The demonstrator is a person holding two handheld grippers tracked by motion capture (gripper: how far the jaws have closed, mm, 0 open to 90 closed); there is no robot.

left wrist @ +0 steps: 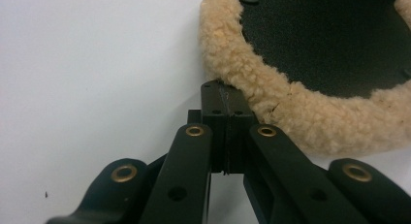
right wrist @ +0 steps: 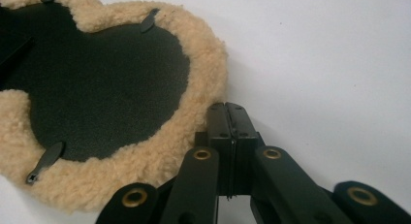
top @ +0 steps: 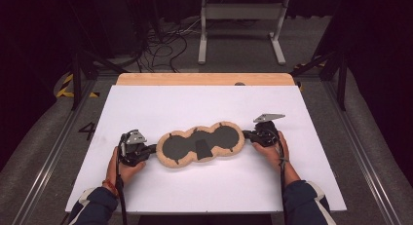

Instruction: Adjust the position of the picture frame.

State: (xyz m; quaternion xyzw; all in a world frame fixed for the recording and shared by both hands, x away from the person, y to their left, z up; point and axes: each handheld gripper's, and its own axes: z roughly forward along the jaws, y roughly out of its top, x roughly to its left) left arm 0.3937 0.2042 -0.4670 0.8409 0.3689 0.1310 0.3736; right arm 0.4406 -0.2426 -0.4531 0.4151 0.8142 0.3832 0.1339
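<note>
Both hand-held grippers shut, low.

Fleece pad on table, centre-near; left gripper touching its left end, right gripper its right end.

My high camera sits above the near edge of the counter, facing forward and down, far enough to take in the whole white top. Each claw camera rides low, looking along its own black jaws from very close. All three share the fleece-edged black pad, seen from opposite ends
</note>
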